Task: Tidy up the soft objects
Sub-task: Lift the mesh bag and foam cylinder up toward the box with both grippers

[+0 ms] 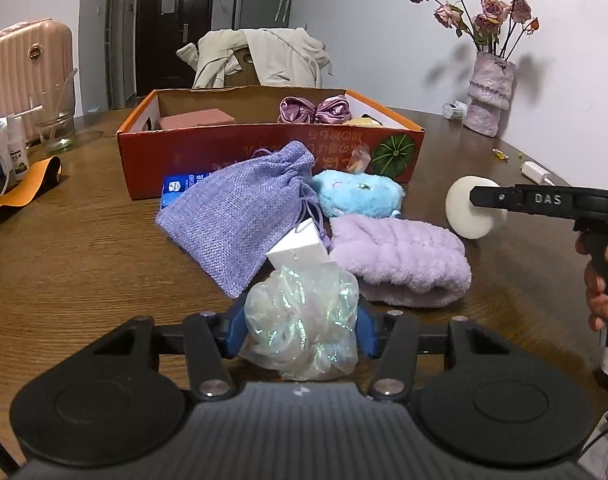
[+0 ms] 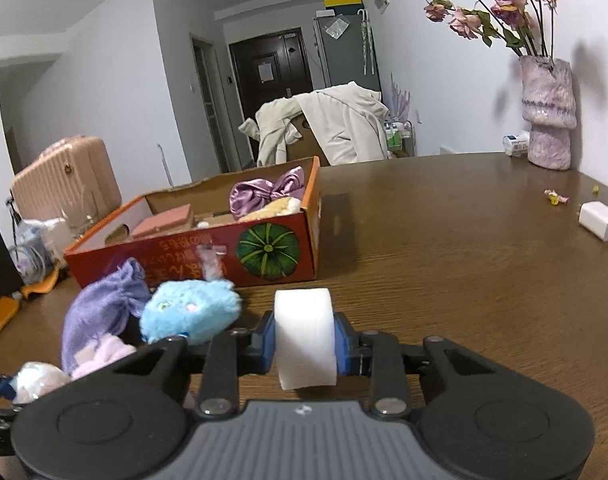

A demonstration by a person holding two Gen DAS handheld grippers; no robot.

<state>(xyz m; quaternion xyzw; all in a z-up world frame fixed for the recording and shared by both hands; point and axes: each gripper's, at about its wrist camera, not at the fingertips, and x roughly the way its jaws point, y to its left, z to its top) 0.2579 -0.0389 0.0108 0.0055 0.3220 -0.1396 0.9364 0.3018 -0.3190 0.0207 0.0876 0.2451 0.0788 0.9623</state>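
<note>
The left gripper (image 1: 301,332) tips down with jaws squeezing a shiny puff (image 1: 299,328), while the right gripper (image 2: 306,340) squeezes a white sponge (image 2: 305,336) above the bench (image 2: 464,260).

Brown wooden table (image 1: 83,248): orange box (image 1: 263,160) upper centre, purple pouch (image 1: 239,216), lilac towel (image 1: 404,264) mid-frame, vase (image 1: 488,96) upper right.
</note>
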